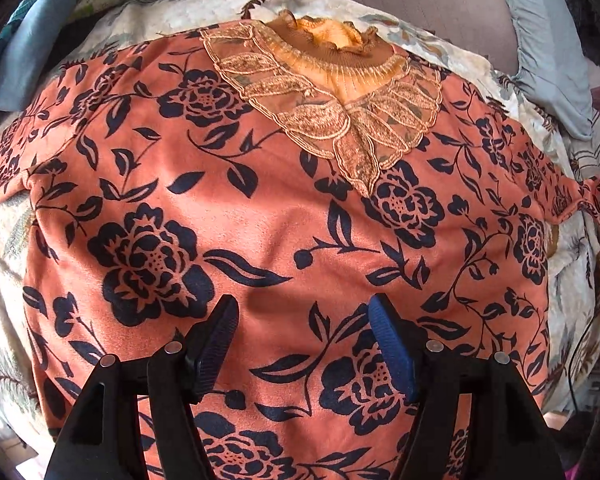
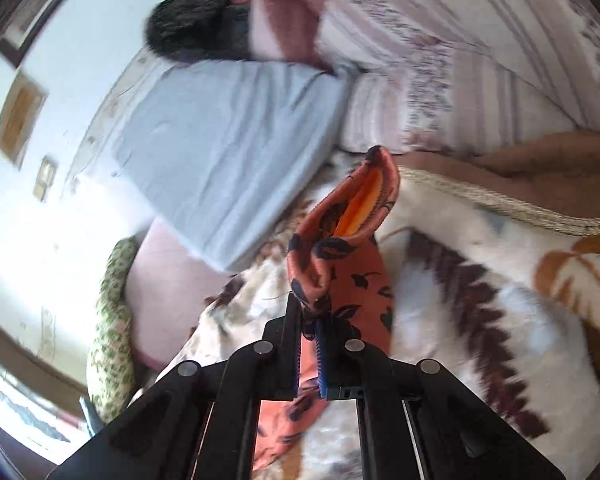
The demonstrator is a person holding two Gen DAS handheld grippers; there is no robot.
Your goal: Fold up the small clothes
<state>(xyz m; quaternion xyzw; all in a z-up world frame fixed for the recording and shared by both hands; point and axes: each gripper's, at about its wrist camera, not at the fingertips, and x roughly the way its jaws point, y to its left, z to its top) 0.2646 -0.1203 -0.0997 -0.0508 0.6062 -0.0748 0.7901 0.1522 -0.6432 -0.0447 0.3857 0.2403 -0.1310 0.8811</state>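
Clamped tight on the sleeve [image 2: 340,264], the right gripper [image 2: 310,340] has its jaws together with the cuff end of that orange flowered cloth pinched between them, the open cuff standing up past the tips and showing its yellow lining. That sleeve belongs to the blouse [image 1: 260,208], which lies face up and spread flat across the pale leaf-patterned blanket [image 1: 432,40], its lace collar [image 1: 328,120] at the far end from the person. The left gripper [image 1: 304,336] hangs over the blouse's lower middle, on the near side of the collar, jaws apart and nothing between them.

From where I stand, the step looks like bringing the sleeve in across the body. To do it well, I'd say carry the cuff low and level towards the collar line, so the fold lands along the shoulder seam and not slantwise. The free gripper might press on the body near that seam to stop the whole blouse from sliding on the soft blanket. Velvety cloth like this tends to drag and bunch, so a slow pull seems wise, and let go only once the sleeve lies flat
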